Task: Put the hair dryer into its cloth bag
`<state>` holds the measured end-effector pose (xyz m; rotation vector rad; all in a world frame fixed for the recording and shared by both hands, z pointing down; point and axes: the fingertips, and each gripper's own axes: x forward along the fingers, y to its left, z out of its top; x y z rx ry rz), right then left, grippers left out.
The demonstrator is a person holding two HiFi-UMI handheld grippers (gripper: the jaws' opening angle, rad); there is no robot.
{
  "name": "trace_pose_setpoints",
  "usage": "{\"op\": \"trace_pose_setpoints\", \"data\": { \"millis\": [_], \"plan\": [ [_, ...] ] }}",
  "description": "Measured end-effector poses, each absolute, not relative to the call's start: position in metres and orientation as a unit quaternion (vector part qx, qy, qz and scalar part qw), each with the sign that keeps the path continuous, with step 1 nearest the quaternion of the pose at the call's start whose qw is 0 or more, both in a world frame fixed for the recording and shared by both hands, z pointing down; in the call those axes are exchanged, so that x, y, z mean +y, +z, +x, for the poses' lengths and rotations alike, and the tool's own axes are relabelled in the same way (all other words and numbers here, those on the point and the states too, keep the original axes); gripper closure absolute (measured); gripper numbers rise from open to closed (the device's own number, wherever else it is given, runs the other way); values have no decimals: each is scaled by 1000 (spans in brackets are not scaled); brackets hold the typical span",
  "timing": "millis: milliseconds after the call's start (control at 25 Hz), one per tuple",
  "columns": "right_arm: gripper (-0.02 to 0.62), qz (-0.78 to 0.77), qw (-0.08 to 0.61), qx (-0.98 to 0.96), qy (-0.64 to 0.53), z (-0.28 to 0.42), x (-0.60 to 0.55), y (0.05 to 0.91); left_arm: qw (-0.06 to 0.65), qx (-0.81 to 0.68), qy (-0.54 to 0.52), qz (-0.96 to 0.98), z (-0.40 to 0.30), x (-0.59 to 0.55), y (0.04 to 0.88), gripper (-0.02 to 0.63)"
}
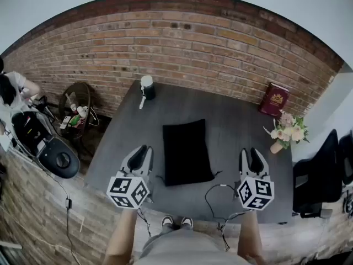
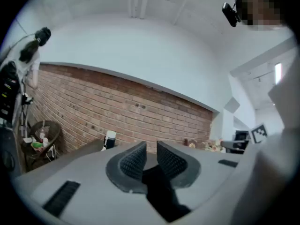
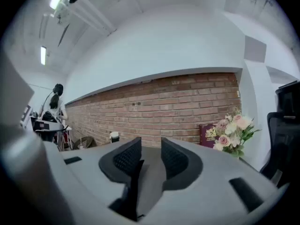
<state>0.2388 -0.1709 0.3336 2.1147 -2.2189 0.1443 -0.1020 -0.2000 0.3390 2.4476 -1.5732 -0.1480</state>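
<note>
The black cloth bag (image 1: 186, 152) lies flat in the middle of the dark grey table (image 1: 231, 120), with a drawstring end at each near corner. I see no hair dryer outside it. A thin dark cord (image 1: 212, 195) lies right of the bag at the near edge and hangs over it. My left gripper (image 1: 144, 148) (image 2: 150, 153) is held level above the near edge, left of the bag, jaws a little apart with nothing between them. My right gripper (image 1: 251, 150) (image 3: 151, 149) hovers right of the bag, jaws apart and empty.
A dark container with a white top (image 1: 146, 87) stands at the table's far left. A maroon box (image 1: 274, 99) and a vase of flowers (image 1: 287, 130) are at the far right. A black chair (image 1: 322, 175) is to the right. A person (image 1: 11, 90) and clutter are at the left, by the brick wall.
</note>
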Motion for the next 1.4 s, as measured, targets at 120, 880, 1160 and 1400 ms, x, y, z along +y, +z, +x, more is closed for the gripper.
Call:
{"op": "trace_pose_setpoints", "data": {
  "millis": [120, 880, 1160, 1400],
  "plan": [
    [482, 698, 14, -715, 24, 248, -169, 316, 78, -586, -81, 803, -115, -209, 308, 549],
    [595, 782, 17, -622, 27, 297, -152, 318, 58, -573, -70, 814, -86, -219, 305, 598],
    [594, 772, 8, -634, 41, 294, -153, 323, 74, -585, -61, 805, -93, -223, 319, 598],
    [595, 766, 23, -640, 52, 289, -154, 332, 77, -580, -60, 809, -89, -226, 321, 598]
  ]
}}
